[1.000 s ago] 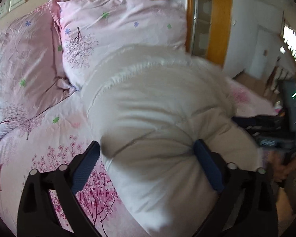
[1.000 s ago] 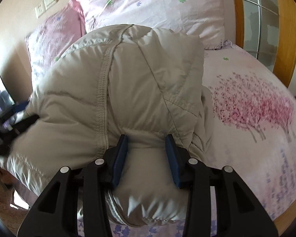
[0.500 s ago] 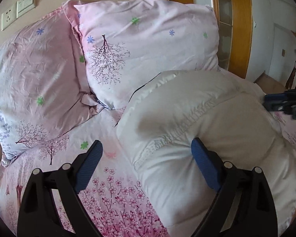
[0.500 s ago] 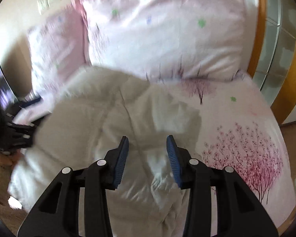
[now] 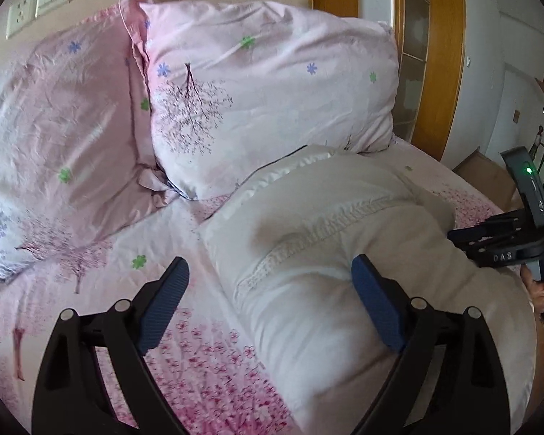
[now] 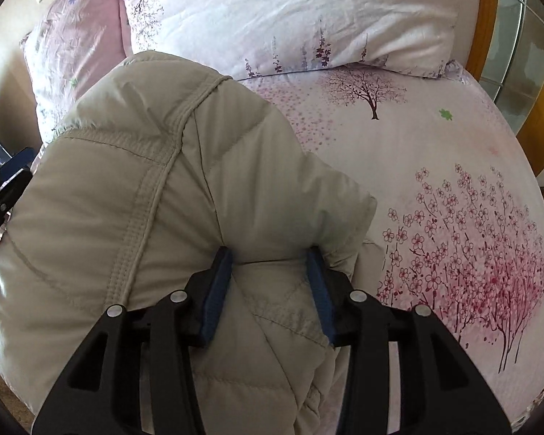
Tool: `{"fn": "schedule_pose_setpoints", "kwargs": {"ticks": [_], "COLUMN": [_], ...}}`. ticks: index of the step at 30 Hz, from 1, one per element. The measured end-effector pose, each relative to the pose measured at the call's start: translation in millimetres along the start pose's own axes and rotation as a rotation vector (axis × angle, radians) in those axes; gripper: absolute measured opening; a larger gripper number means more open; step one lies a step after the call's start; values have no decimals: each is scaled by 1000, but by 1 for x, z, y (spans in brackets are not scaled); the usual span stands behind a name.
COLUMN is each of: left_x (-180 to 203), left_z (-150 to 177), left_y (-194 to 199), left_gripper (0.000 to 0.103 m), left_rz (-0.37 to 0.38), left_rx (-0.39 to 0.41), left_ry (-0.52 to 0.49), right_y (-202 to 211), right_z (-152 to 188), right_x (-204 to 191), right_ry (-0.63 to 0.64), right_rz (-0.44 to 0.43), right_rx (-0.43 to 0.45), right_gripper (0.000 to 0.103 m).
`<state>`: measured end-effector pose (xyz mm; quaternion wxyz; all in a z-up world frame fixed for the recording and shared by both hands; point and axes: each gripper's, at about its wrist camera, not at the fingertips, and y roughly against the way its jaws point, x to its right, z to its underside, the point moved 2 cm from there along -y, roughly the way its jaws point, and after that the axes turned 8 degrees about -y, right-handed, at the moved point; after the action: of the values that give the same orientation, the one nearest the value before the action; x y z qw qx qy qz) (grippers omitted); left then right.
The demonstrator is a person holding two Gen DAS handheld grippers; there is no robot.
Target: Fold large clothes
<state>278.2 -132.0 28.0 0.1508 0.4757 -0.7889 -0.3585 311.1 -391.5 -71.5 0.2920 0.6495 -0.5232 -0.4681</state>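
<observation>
Left wrist view: the left hand-held gripper (image 5: 270,297) gapes wide, empty, over the bed (image 5: 90,272); the padded jacket (image 5: 344,253) lies by its right finger.

Right wrist view: the right hand-held gripper (image 6: 268,291) pinches a jacket fold (image 6: 272,275).

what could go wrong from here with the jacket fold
1. The right gripper pinches only a small bunch of the puffy jacket; the thick padding may slip out if pulled.
2. The left gripper is wide open, with just one of its fingers against the jacket, so that side is loose and the fold may spring back or skew.
3. The jacket lies close to the pillow; pushing further may bunch it there.
</observation>
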Motion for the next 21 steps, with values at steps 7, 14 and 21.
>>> {"fn": "schedule_pose_setpoints", "kwargs": {"ticks": [7, 14, 21], "left_x": [8, 5, 4], "left_z": [5, 10, 14], "left_y": [1, -2, -1], "left_gripper": [92, 92, 92], "left_rz": [-48, -60, -33], "left_rx": [-11, -25, -9], "left_ry": [-44, -40, -13], "right_y": [10, 71, 40], "right_z": [4, 41, 79], "right_x": [-3, -17, -12], "right_ry": [-13, 19, 4], "right_rz": [2, -98, -109], "right_rx": [57, 192, 129], "right_gripper": [44, 44, 47]}}
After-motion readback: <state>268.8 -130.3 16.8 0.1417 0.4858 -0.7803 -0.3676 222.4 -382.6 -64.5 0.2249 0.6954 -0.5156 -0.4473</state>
